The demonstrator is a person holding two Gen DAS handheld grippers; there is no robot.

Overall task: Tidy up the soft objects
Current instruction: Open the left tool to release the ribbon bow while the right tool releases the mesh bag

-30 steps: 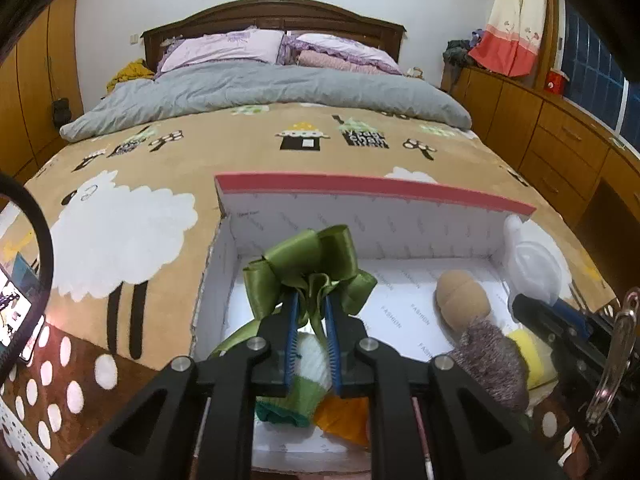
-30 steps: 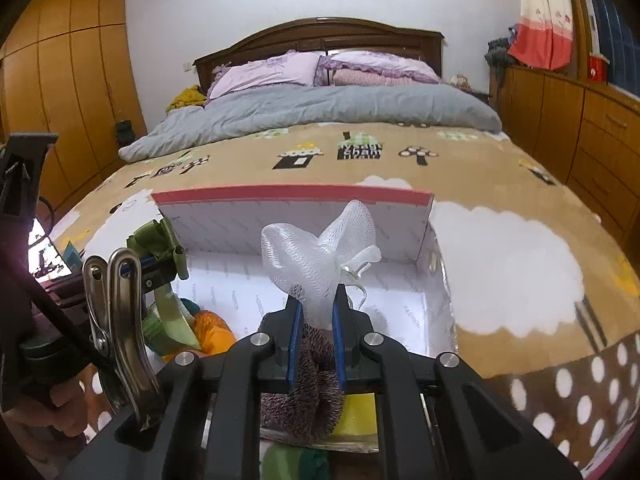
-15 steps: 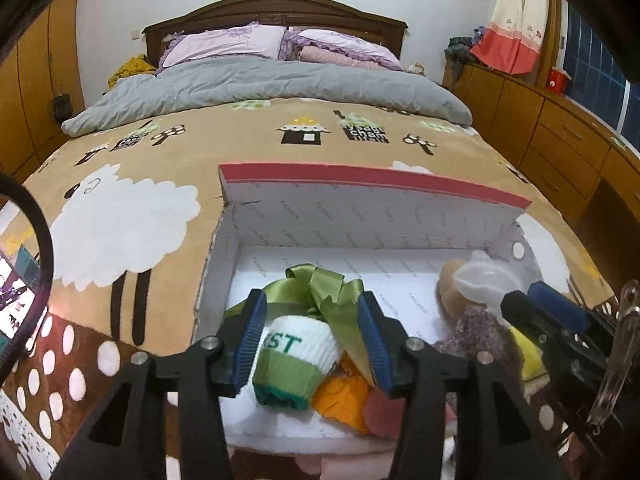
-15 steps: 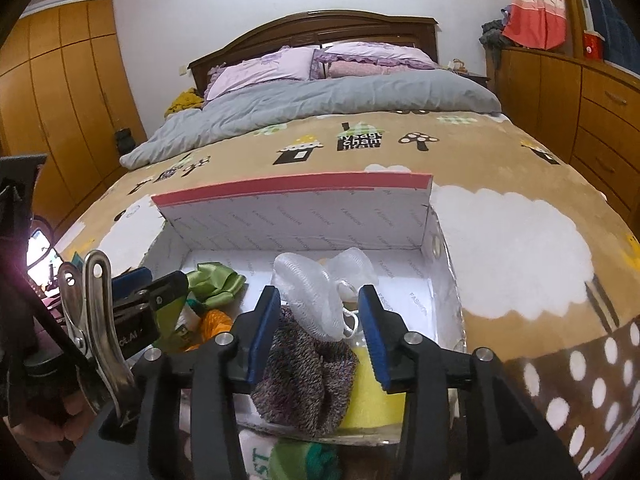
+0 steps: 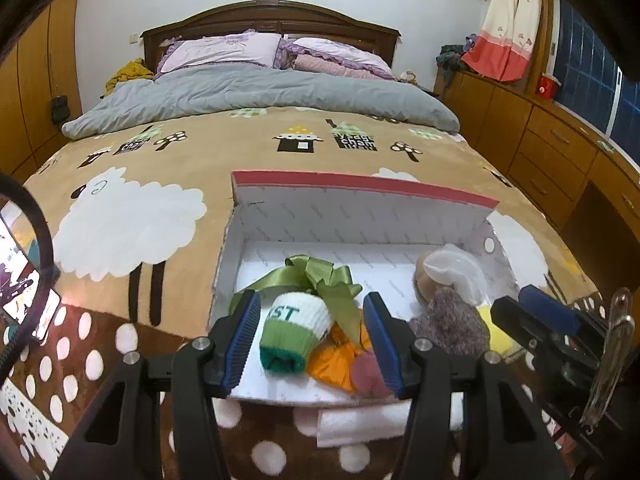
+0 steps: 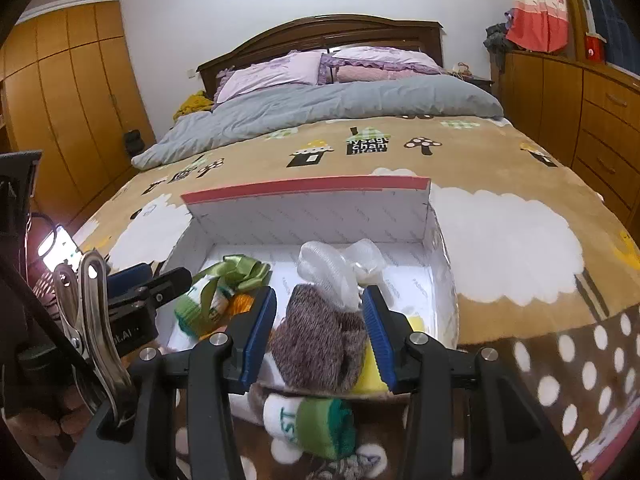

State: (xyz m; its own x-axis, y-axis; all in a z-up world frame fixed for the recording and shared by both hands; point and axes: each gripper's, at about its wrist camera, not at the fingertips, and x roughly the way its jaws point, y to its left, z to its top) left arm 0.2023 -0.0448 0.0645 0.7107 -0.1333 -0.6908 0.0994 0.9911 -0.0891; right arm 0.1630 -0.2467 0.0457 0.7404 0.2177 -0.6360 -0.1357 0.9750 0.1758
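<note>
Both claws (image 5: 312,336) (image 6: 320,332) opening, empty

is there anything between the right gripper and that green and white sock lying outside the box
Nothing visible covers the green and white sock; it lies on the blanket just below the right gripper, in front of the box. Its jaws are opening around the grey knitted item inside.

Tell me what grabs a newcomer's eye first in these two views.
The open white box with a red rim sits on the sheep-print blanket, with a green ribbon bow and a white mesh pouf lying inside. The left gripper and right gripper hover over them, jaws opening, pads touching nothing.
</note>
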